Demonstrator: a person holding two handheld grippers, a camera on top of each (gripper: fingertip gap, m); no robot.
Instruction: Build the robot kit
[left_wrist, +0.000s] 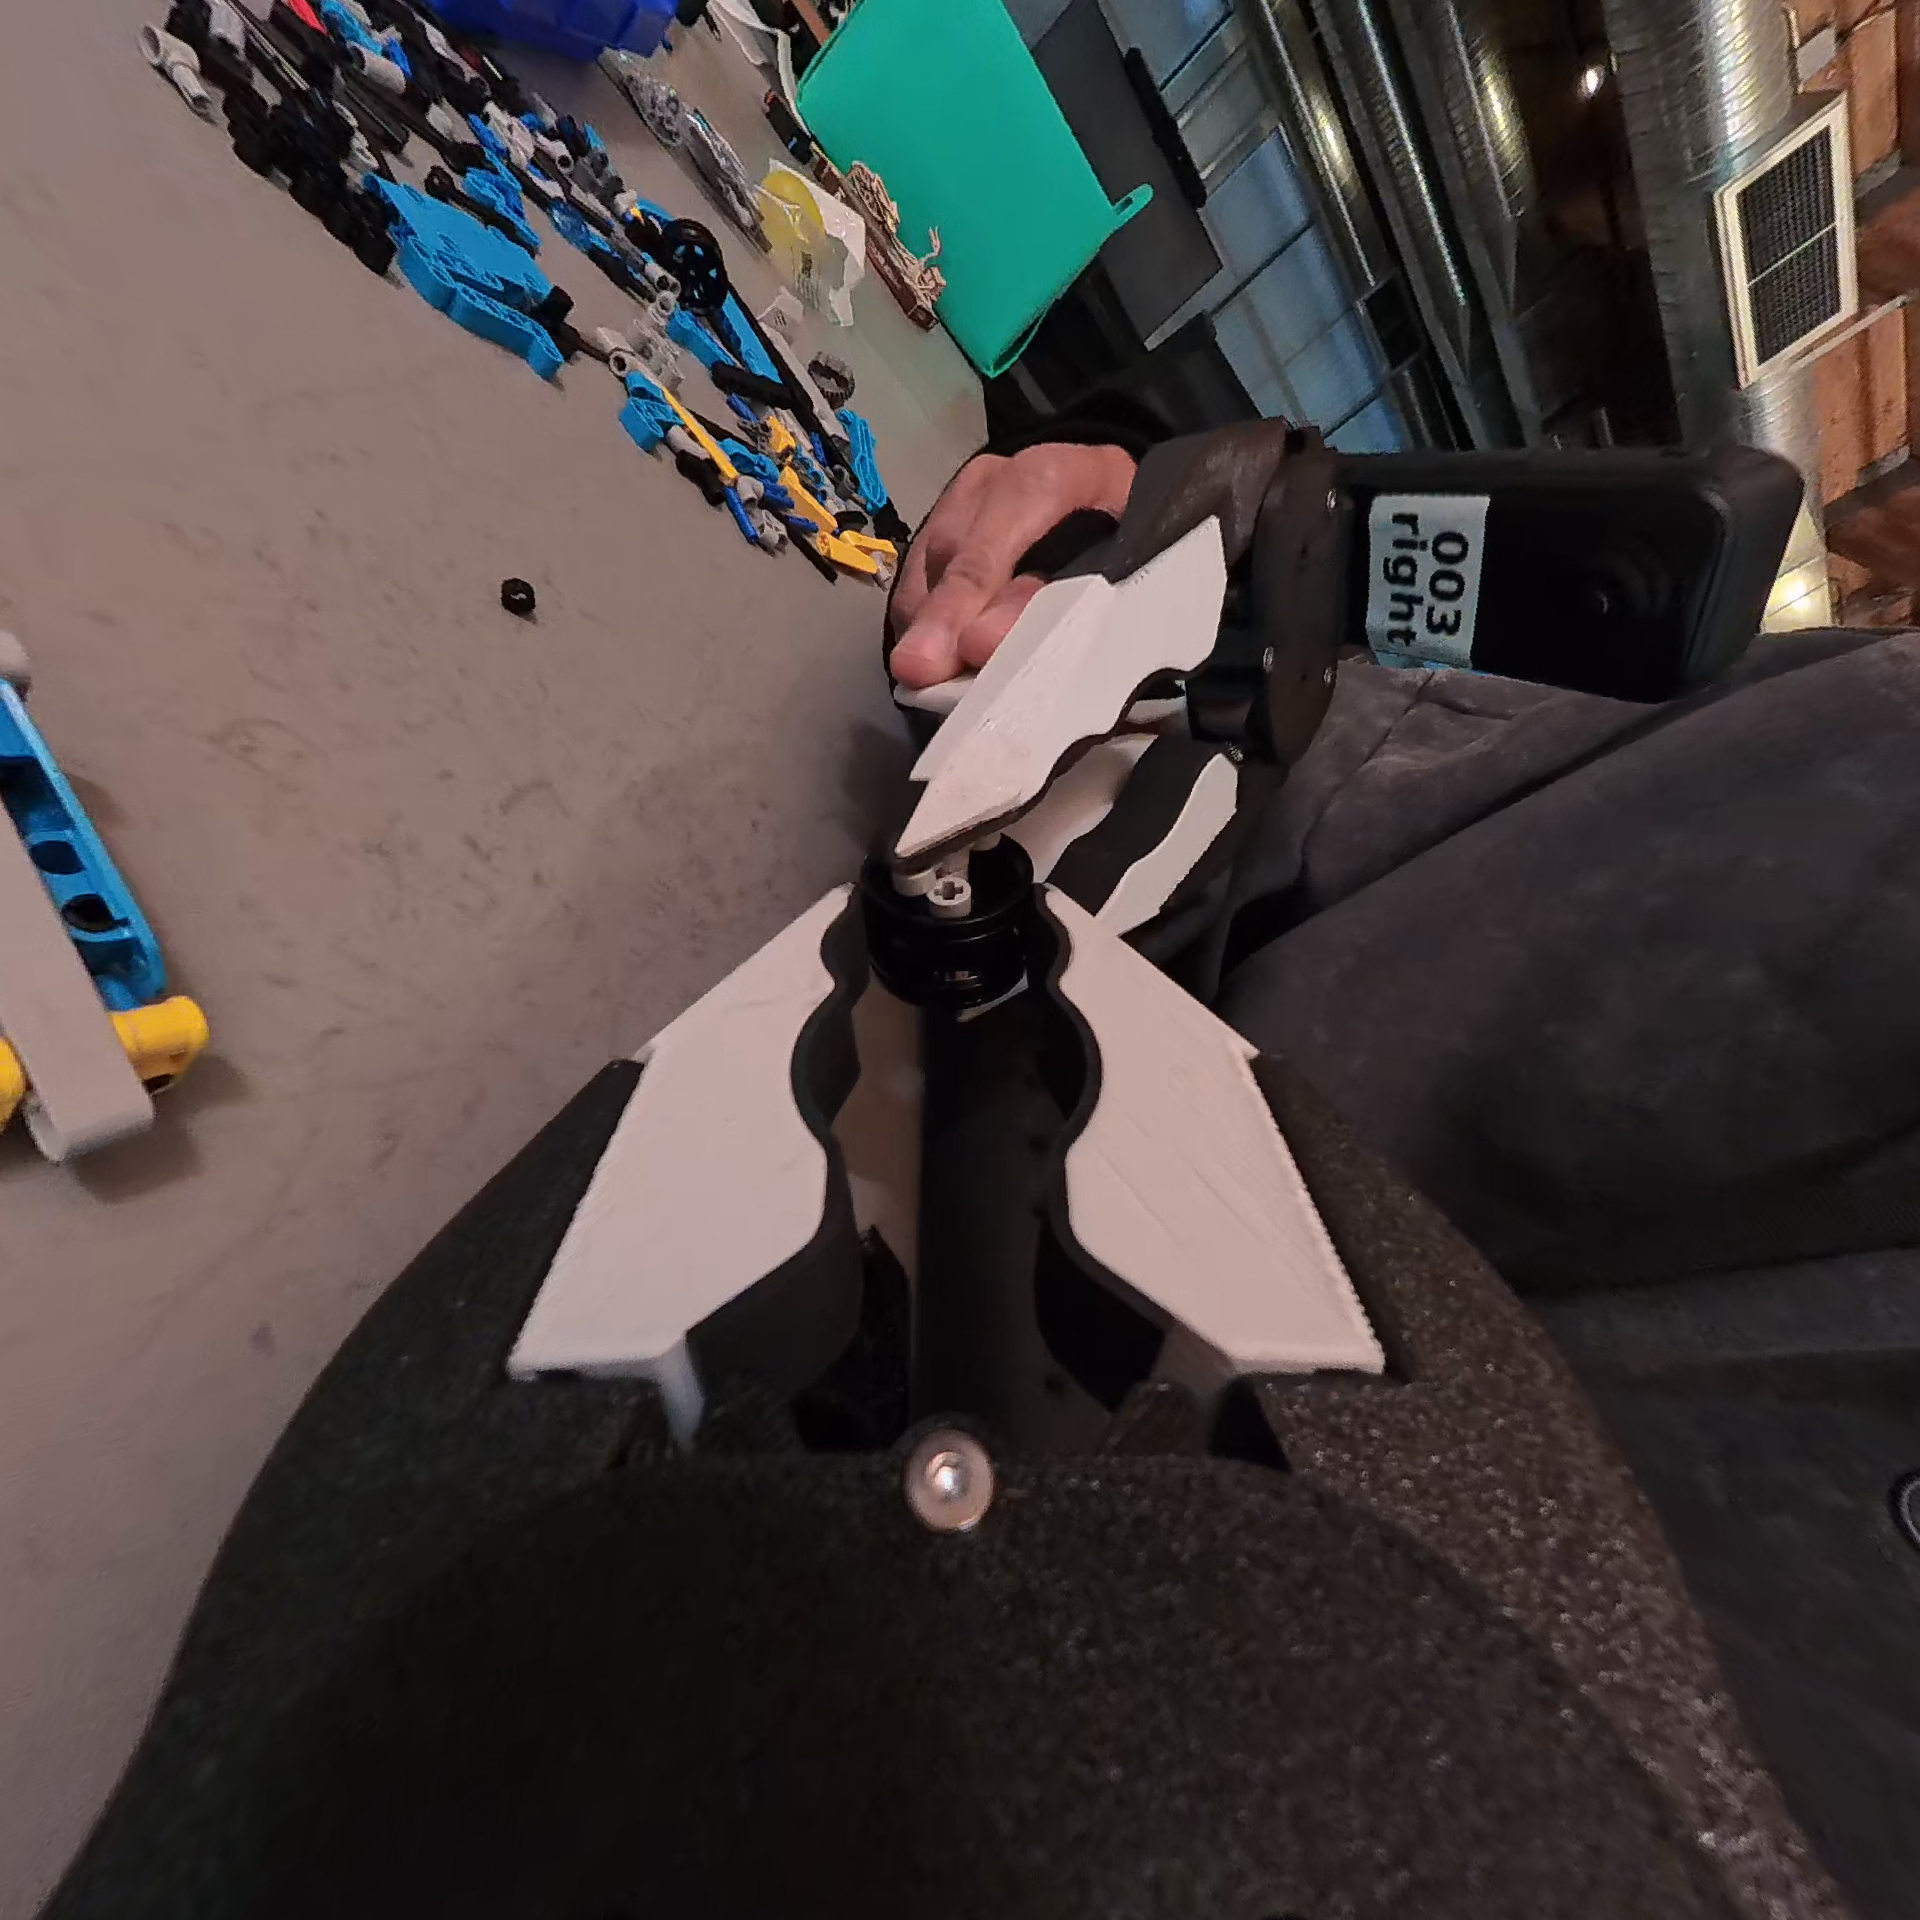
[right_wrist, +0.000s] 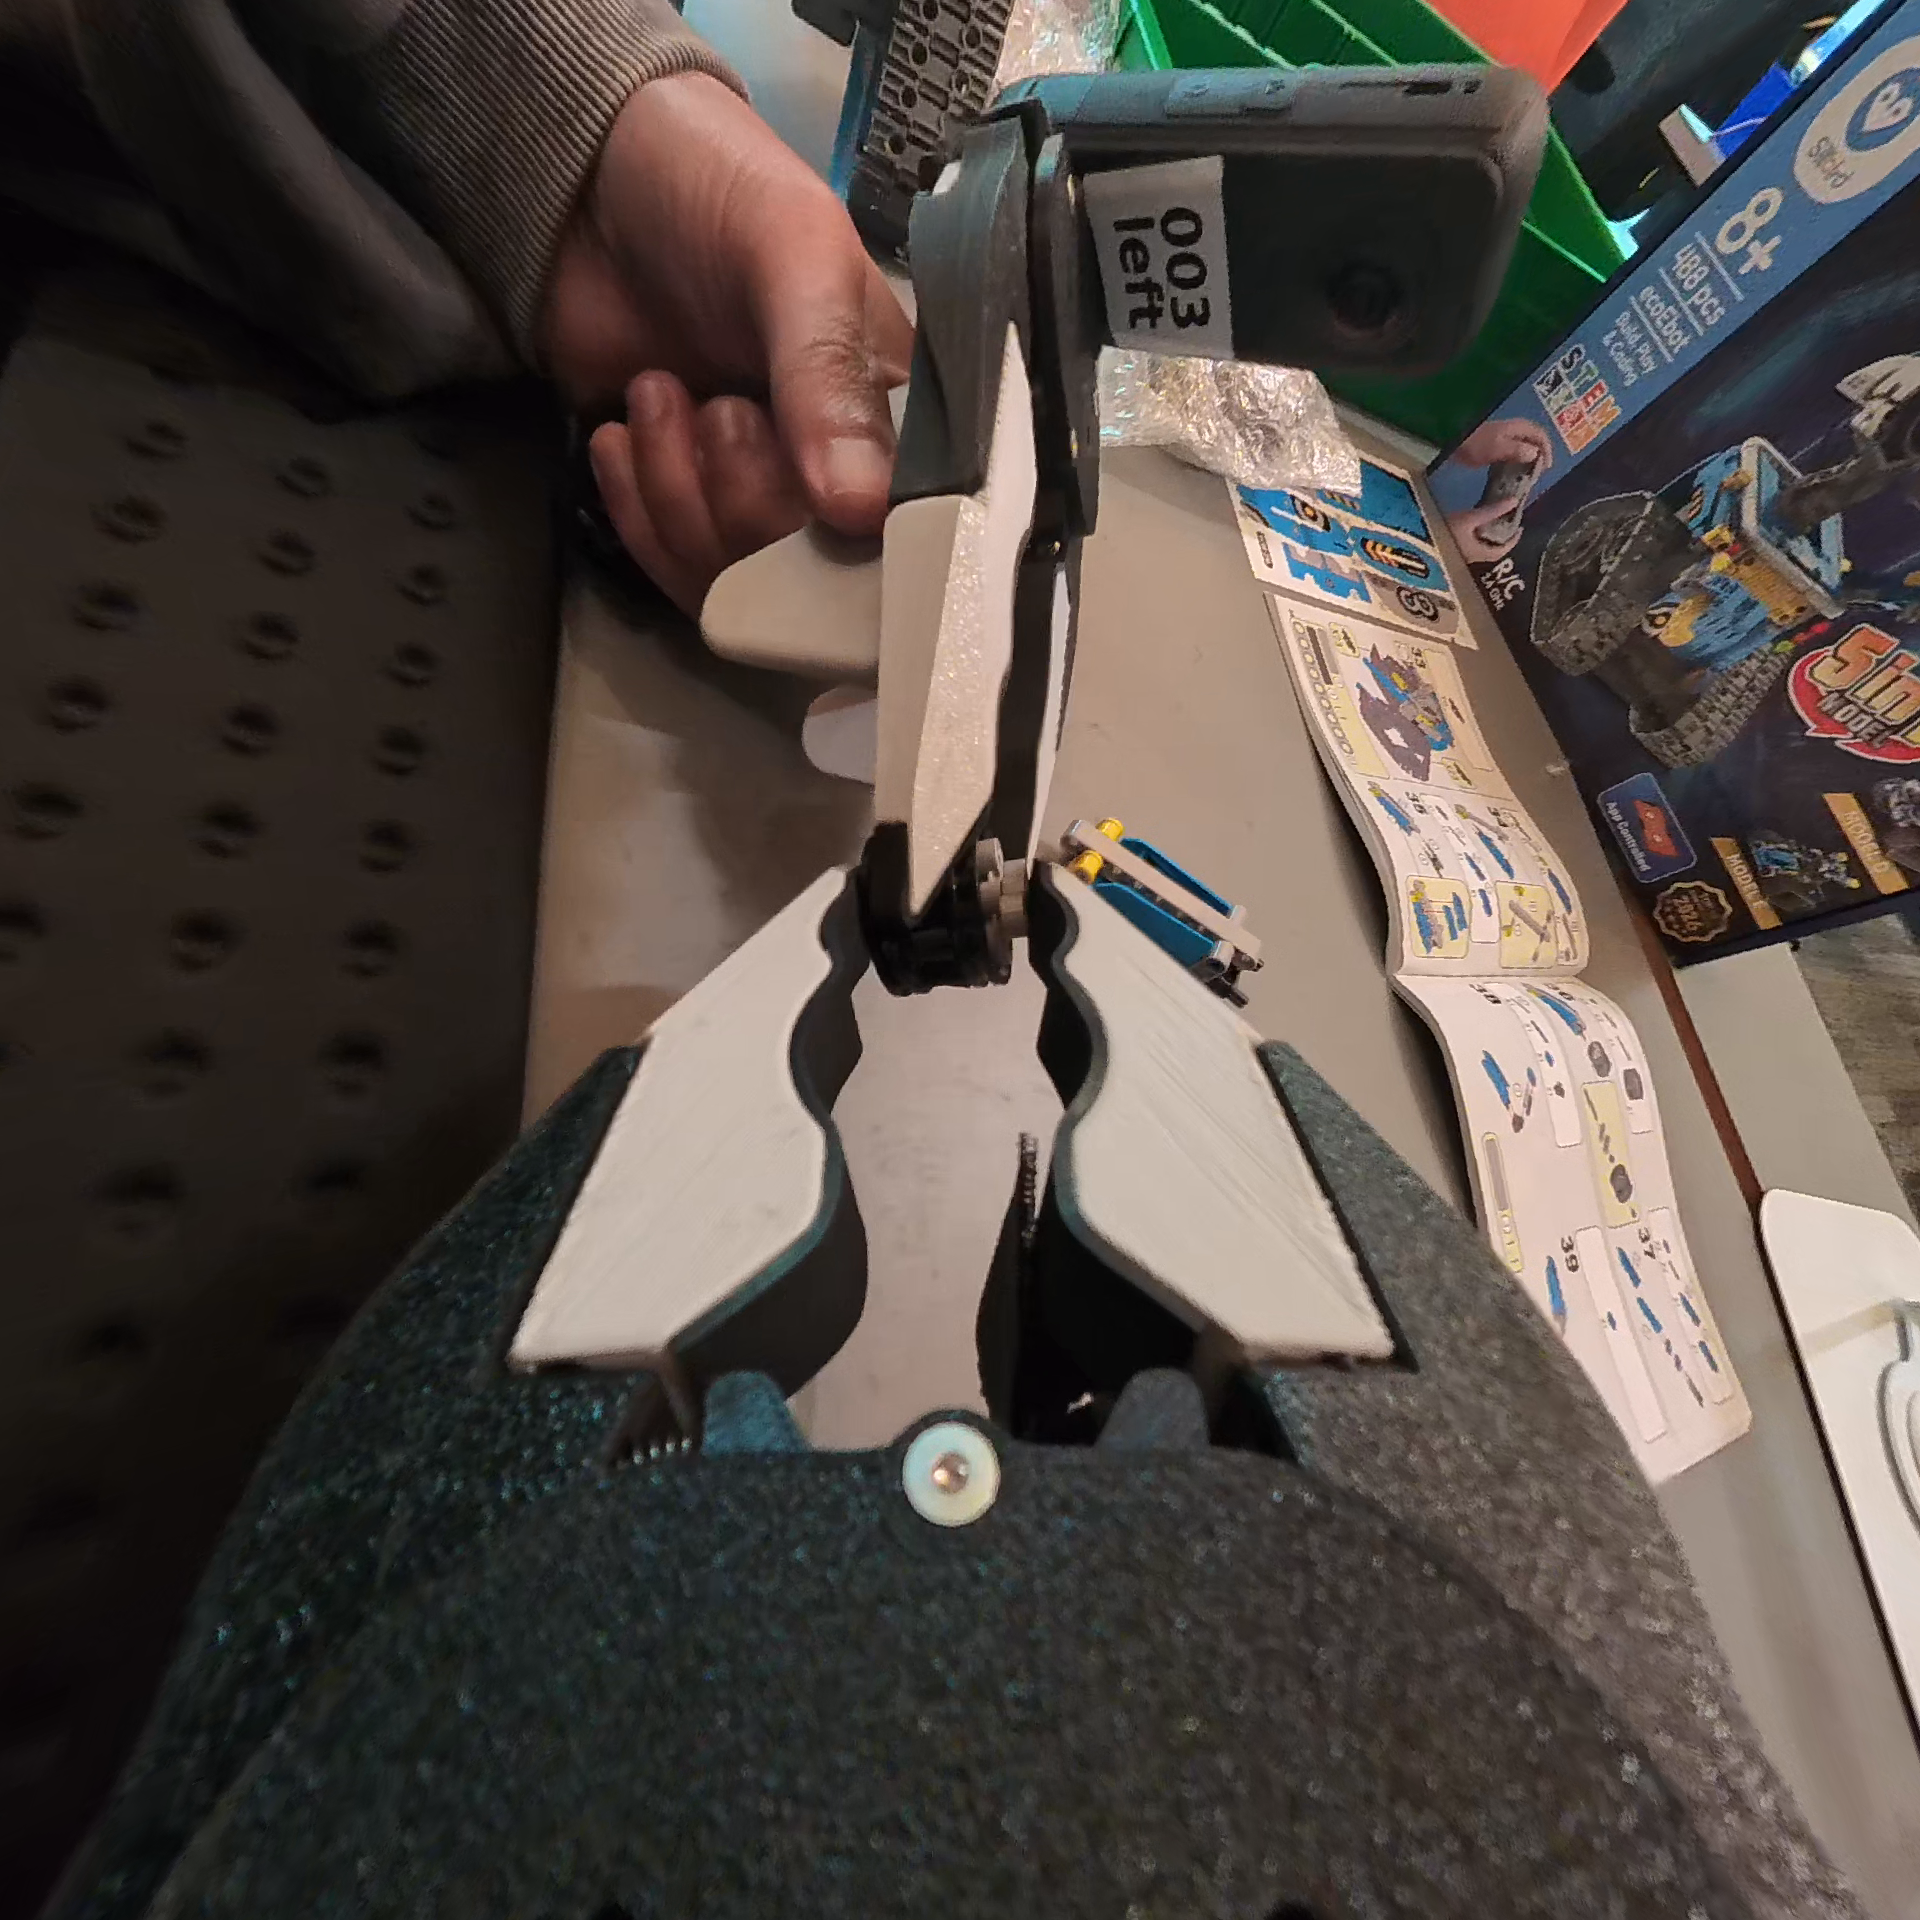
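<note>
A small black wheel (left_wrist: 940, 940) with a light grey pin (left_wrist: 940, 888) in its hub is held in the air between both grippers, above the grey table (left_wrist: 416, 831). My left gripper (left_wrist: 948, 914) is shut on the wheel's rim. My right gripper (right_wrist: 943, 899) is shut across the wheel (right_wrist: 920, 940) and the grey pin (right_wrist: 1003, 899), one tip on each side. In the left wrist view the right gripper (left_wrist: 982, 873) comes in from the upper right, a hand (left_wrist: 987, 561) behind it. In the right wrist view the left gripper (right_wrist: 935, 883) comes down from above.
Many loose blue, black and yellow building parts (left_wrist: 623, 312) lie on the table, with a blue-grey-yellow assembly (left_wrist: 73, 935) at the left. An open instruction booklet (right_wrist: 1507, 935), a sticker sheet (right_wrist: 1340, 551), the kit box (right_wrist: 1714, 623) and a small blue-grey assembly (right_wrist: 1164, 904) lie to the right. Left and right tips are no more than a few centimetres apart.
</note>
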